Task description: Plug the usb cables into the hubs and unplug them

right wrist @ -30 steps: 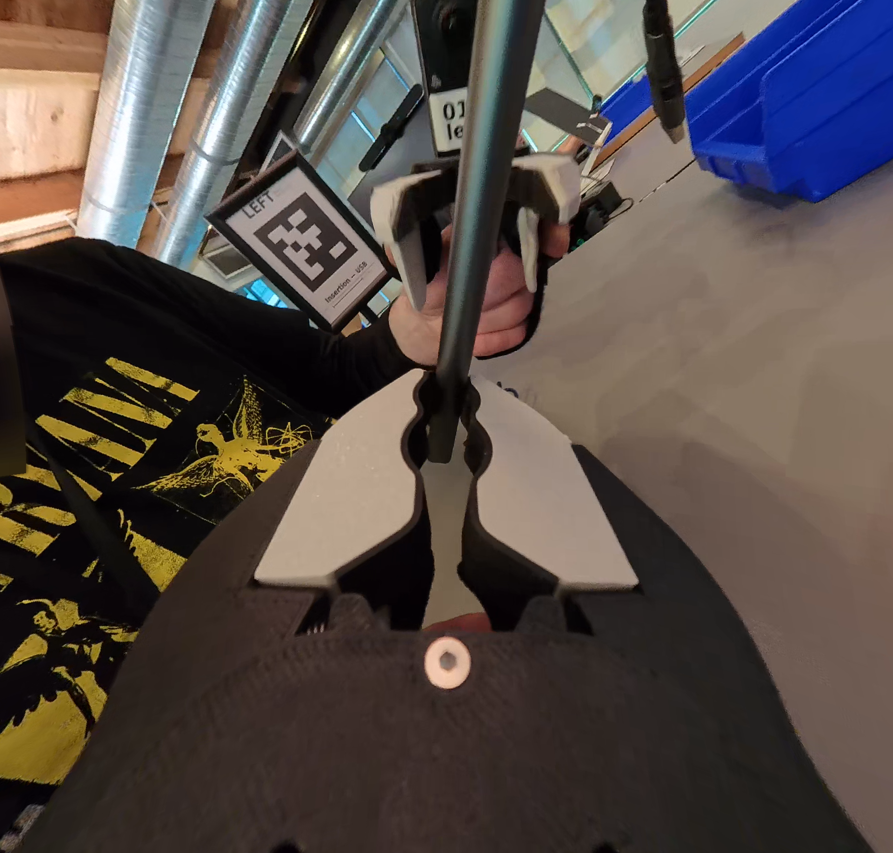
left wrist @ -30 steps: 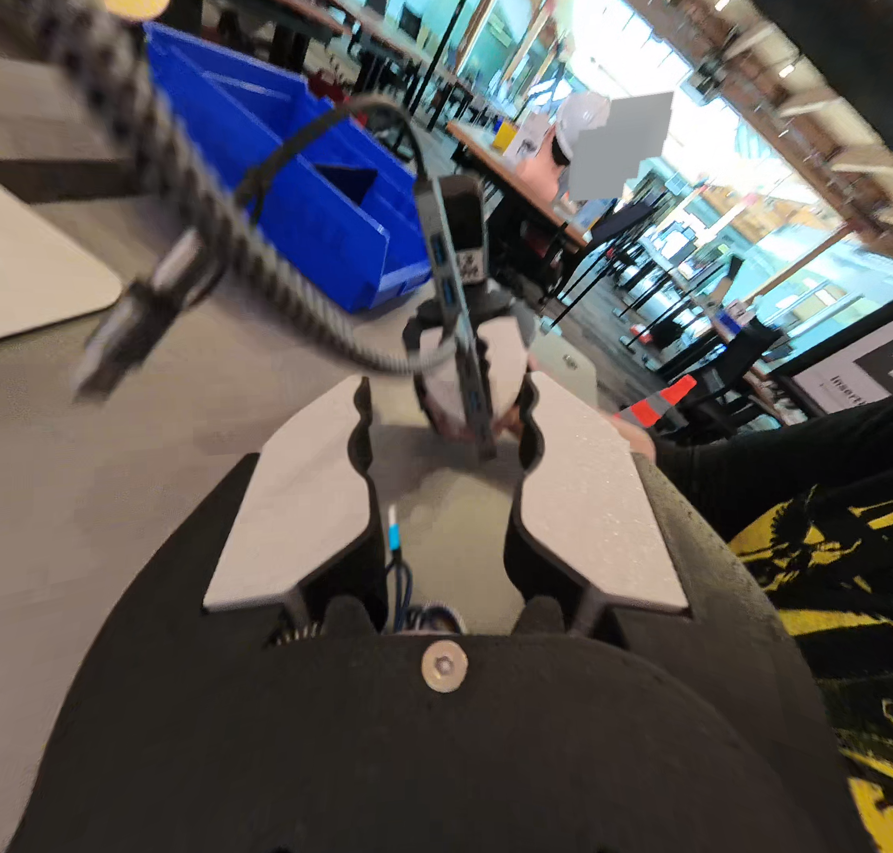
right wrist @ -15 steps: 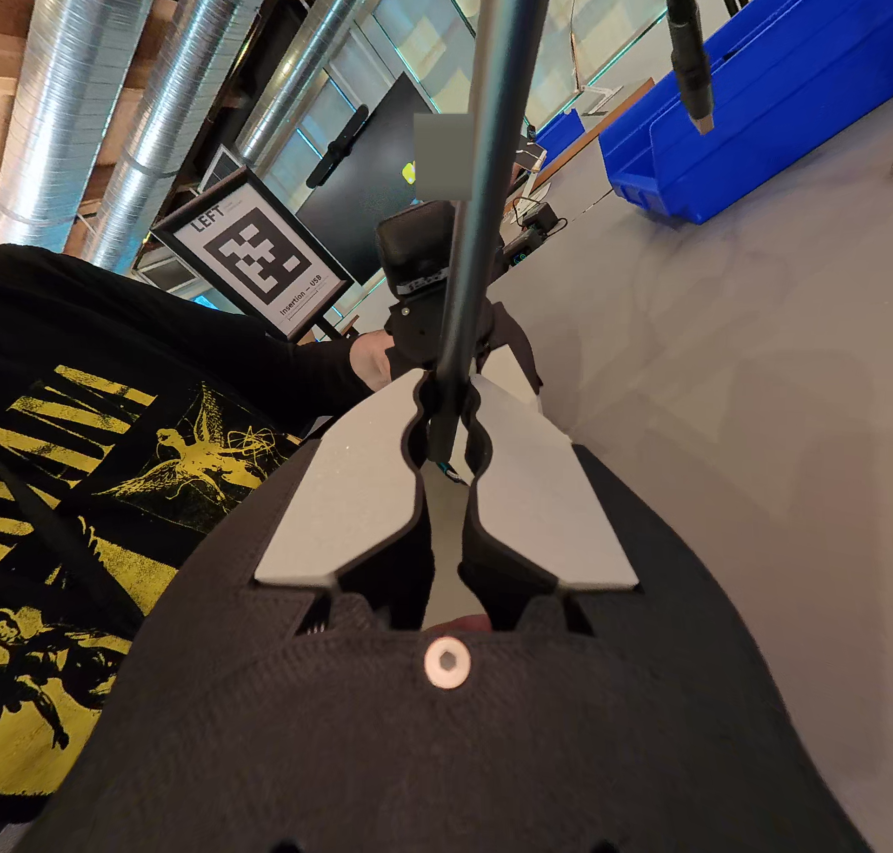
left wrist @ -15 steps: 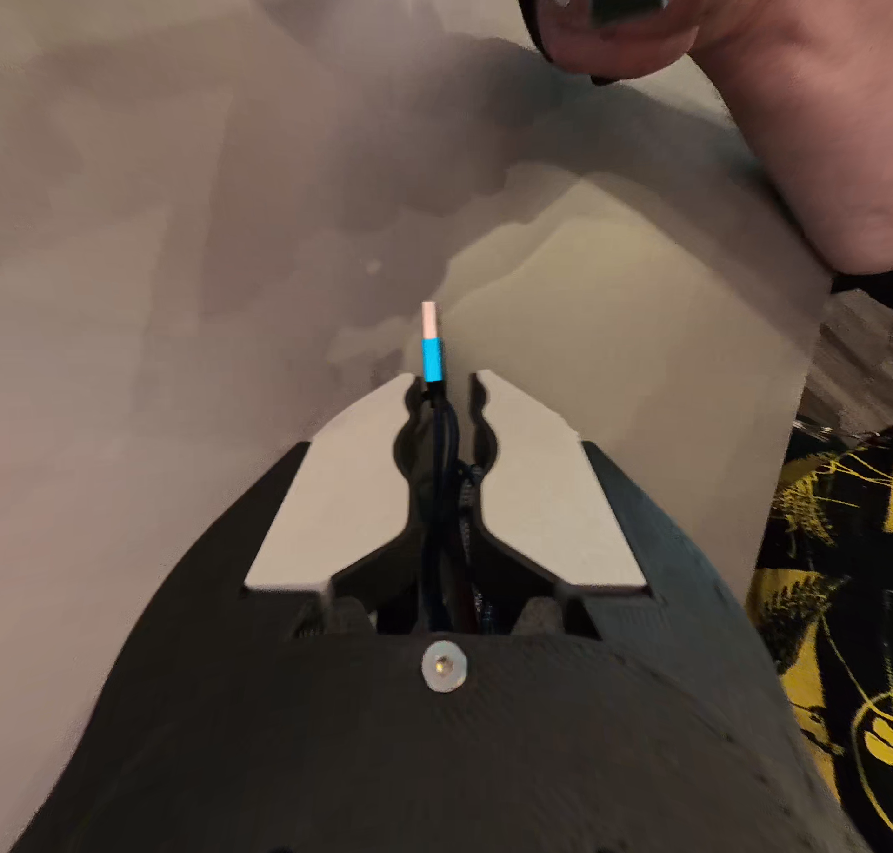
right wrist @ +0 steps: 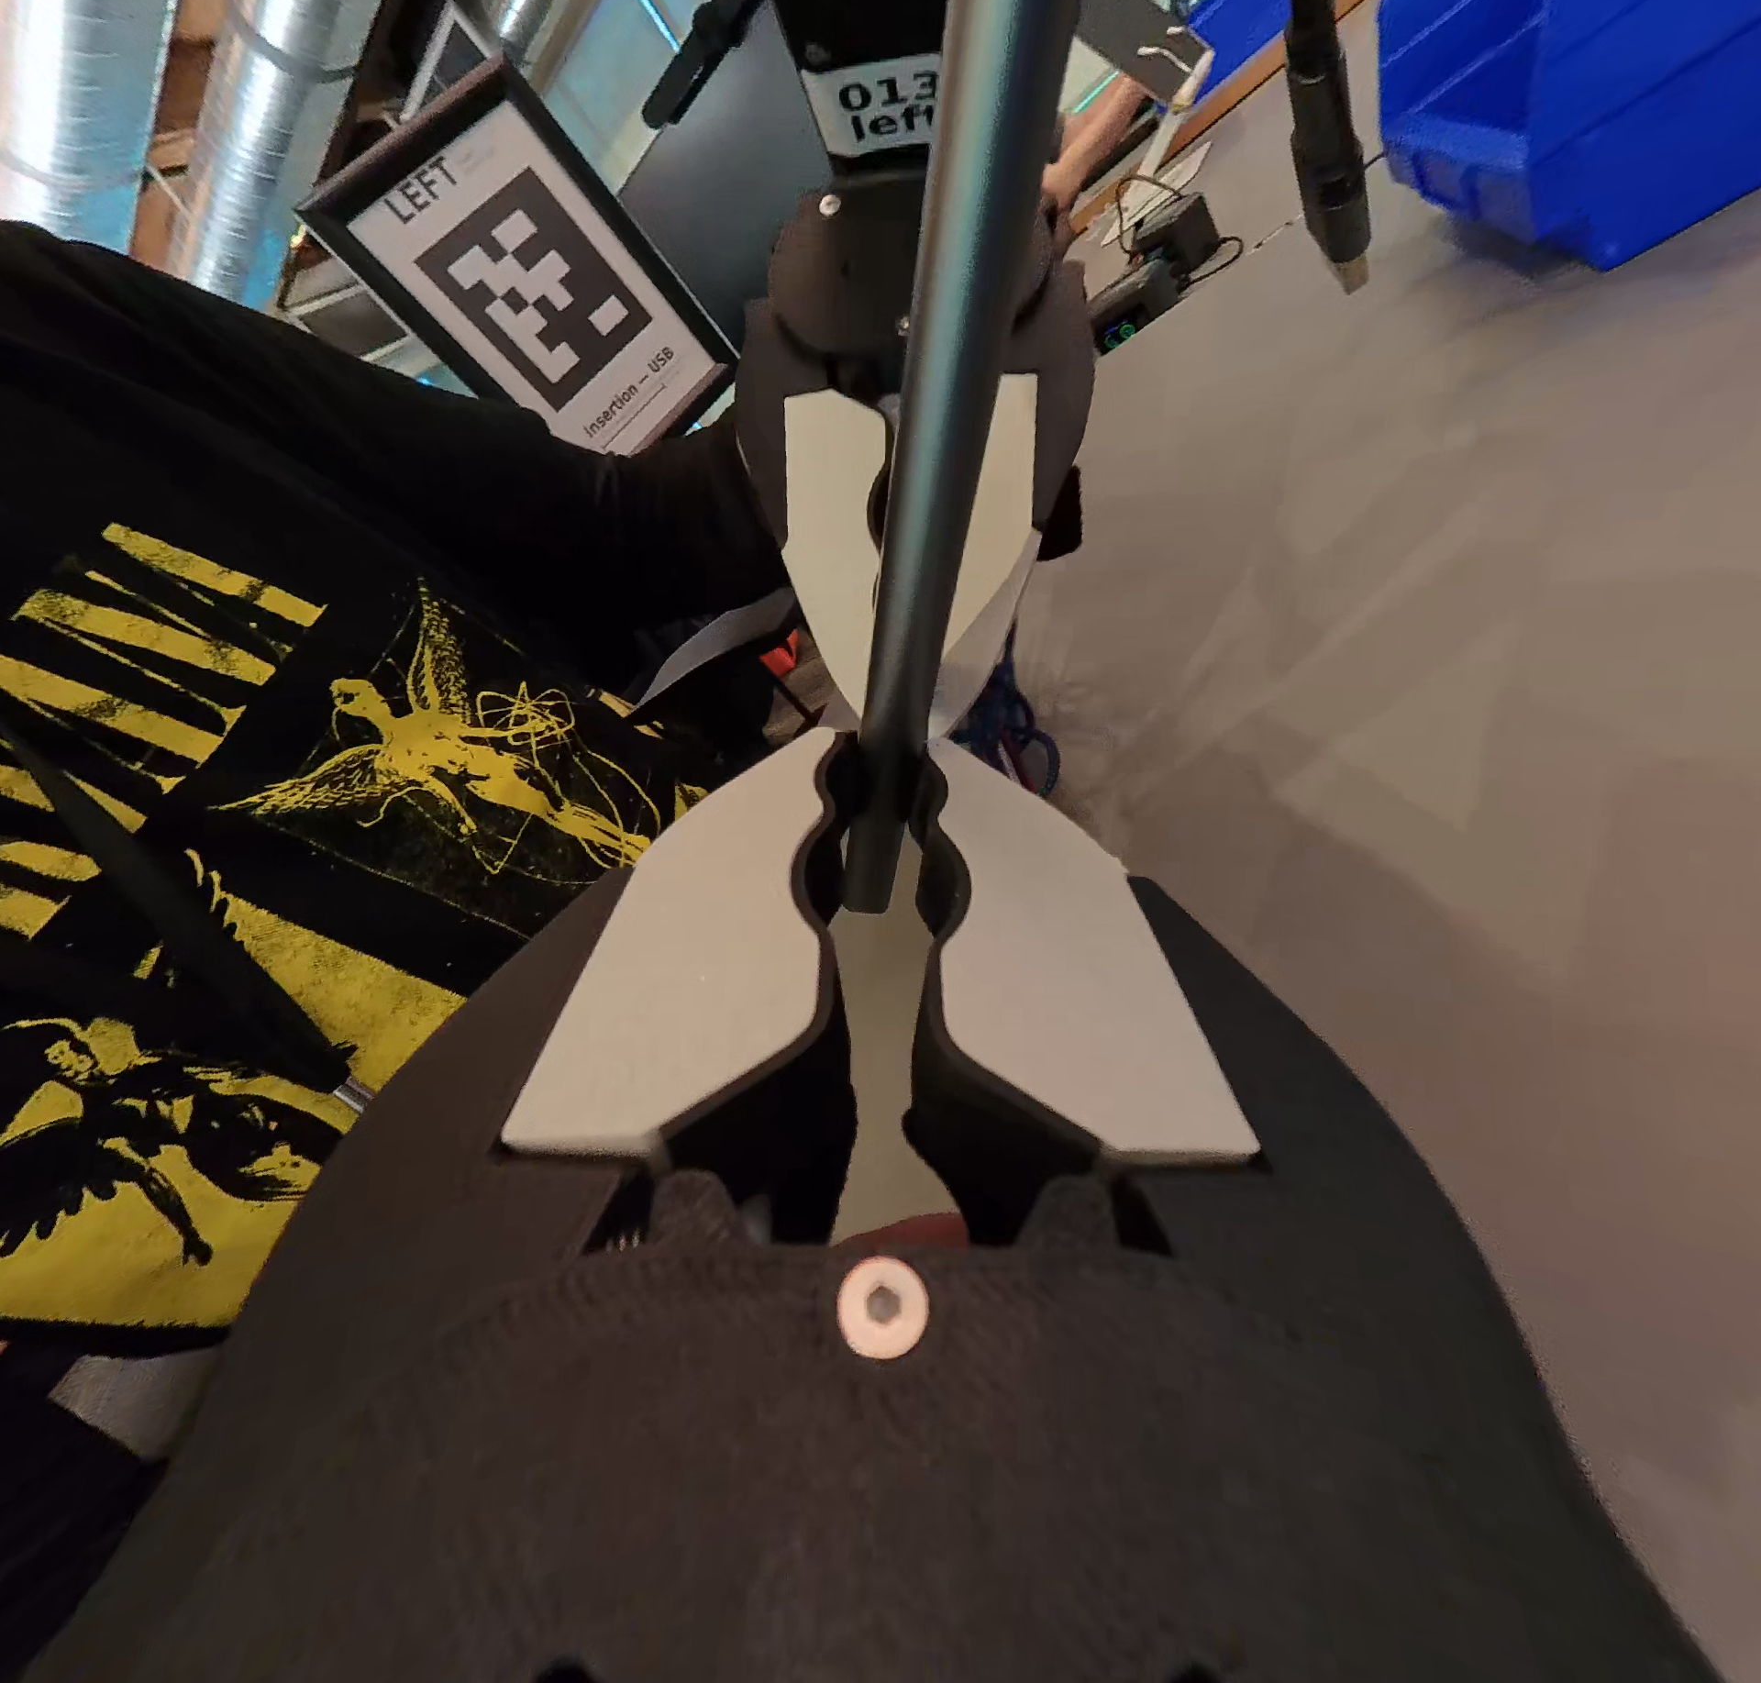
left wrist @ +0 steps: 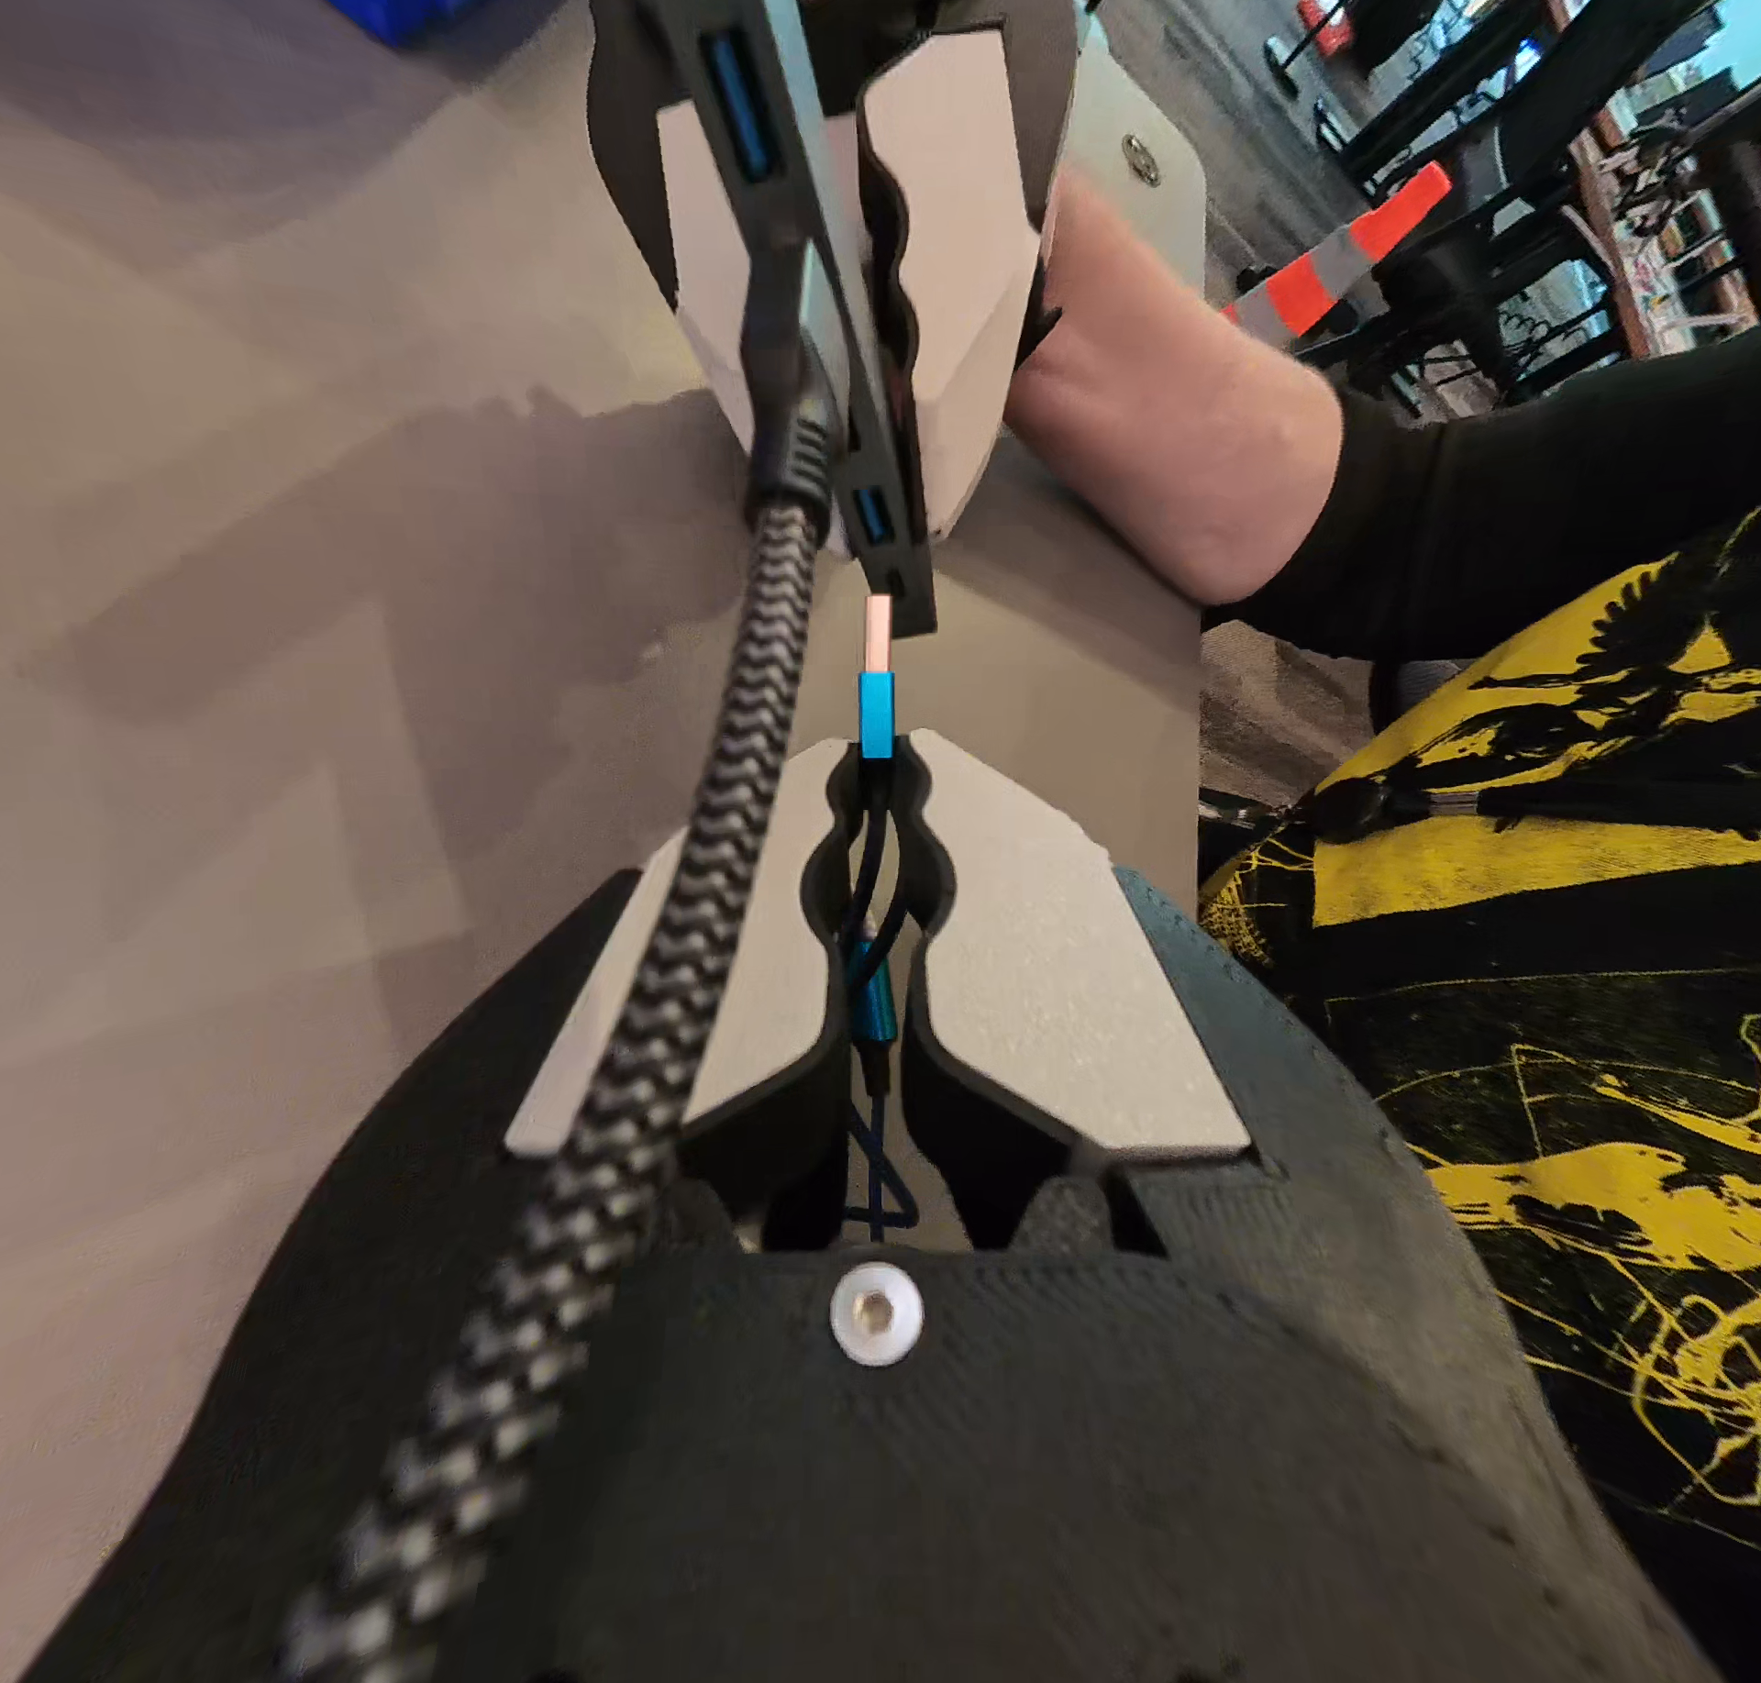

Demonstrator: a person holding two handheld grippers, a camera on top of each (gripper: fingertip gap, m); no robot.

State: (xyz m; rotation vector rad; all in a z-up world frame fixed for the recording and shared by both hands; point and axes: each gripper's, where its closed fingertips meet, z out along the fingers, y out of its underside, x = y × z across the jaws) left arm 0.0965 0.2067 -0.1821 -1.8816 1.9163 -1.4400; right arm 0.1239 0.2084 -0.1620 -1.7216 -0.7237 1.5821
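At 12 o'clock of our left gripper [left wrist: 878, 743], clenched on a blue USB plug [left wrist: 877, 716], the plug's metal tip sits just beside the hub [left wrist: 862, 456] end port; a second ago, open. Right gripper [right wrist: 881, 761] clamps the hub [right wrist: 939, 398]; ports hidden there. Braided cable [left wrist: 724, 780] crowds 11 o'clock.

Left gripper [left wrist: 877, 742]: jaws are closed to a narrow slit, with a blue connector [left wrist: 877, 715] pinched at the tips. Right gripper [right wrist: 881, 761]: jaws are clamped on a dark grey hub [right wrist: 939, 418], held opposite the left. A bare wrist [left wrist: 1172, 437] and black sleeve [left wrist: 1525, 484] are seen behind it.
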